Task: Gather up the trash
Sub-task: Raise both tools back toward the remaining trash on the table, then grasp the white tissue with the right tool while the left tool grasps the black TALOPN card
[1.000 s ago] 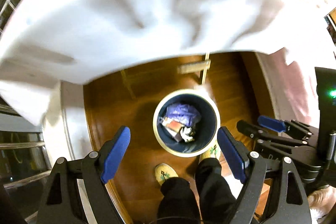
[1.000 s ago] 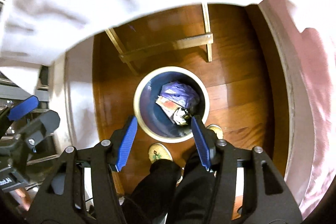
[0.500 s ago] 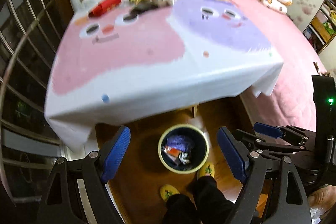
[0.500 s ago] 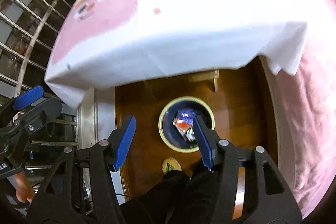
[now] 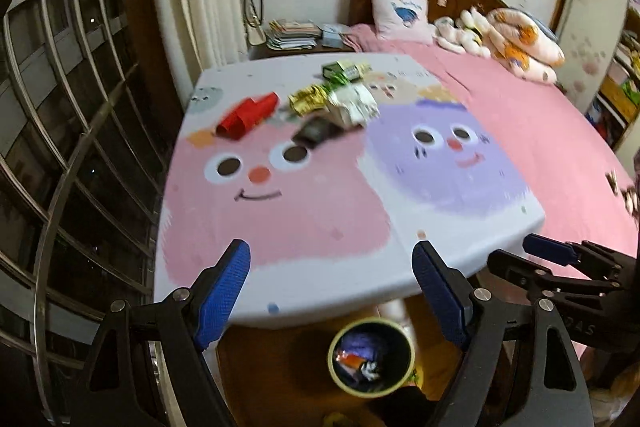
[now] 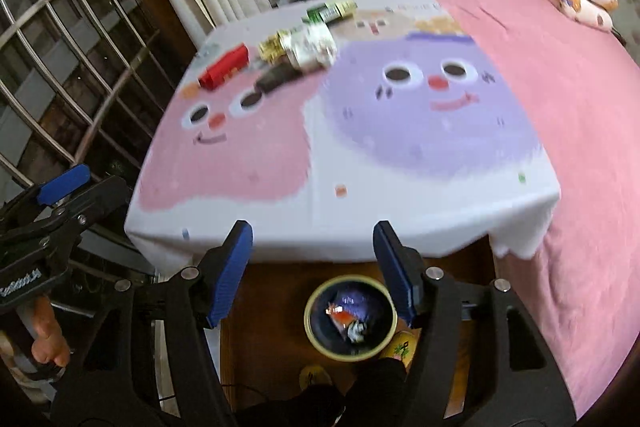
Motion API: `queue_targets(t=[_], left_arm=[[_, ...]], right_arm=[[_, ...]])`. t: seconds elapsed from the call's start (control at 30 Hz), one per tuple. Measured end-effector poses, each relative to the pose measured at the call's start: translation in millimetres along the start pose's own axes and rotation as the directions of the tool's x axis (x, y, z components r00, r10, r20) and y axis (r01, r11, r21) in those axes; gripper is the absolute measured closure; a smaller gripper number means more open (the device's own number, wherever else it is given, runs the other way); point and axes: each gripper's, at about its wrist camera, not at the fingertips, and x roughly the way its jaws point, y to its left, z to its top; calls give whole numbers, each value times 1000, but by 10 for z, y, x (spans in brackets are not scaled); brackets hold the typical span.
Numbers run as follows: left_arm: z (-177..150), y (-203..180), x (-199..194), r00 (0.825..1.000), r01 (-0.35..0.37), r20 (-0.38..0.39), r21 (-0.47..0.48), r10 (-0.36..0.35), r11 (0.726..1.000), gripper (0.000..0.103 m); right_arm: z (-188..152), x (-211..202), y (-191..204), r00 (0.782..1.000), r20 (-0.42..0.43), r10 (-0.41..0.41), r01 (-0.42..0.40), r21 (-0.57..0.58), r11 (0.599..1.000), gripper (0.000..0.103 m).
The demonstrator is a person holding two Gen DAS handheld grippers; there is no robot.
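blue-padded left gripper [image 5: 331,291], right gripper [image 6: 312,265] jaws wide, empty; trash pile [image 5: 320,103] far ahead on table [image 5: 280,219].

Both tools are built the same: black plastic frames, silver screws at the joints, ribbed blue pads on the fingers. On the left tool [image 5: 331,293] and right tool [image 6: 312,265], bare skin, dark trousers and yellow slippers [image 6: 402,347] can be seen.

Both views were softened by motion blur. The window bars [image 5: 68,131] were bent by fisheye distortion, the corners were darkened, and warm indoor light was cast on the tablecloth [image 6: 400,187].
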Motion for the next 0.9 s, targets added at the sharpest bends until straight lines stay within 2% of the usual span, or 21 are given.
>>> queue_targets(t=[0.17, 0.33, 0.57, 0.7, 0.9], left_arm=[[396, 209, 237, 1000, -11, -5, -91, 11, 996, 19], [762, 259, 651, 998, -51, -32, -144, 47, 988, 18], [1269, 221, 1557, 987, -140, -108, -227, 118, 964, 18], [1490, 209, 2112, 975, -190, -159, -240, 155, 952, 18], [1669, 227, 2737, 955, -246, -221, -227, 196, 942, 18]], right_arm=[[478, 301, -61, 999, 9, 33, -32, -24, 999, 36], [1129, 848, -154, 996, -13, 85, -85, -77, 993, 30], [2054, 1864, -347, 982, -99, 164, -176, -133, 975, 28], [2431, 2421, -377, 966, -149, 210, -231, -138, 963, 28], [2666, 3191, -295, 947, -219, 237, -269, -129, 955, 28]])
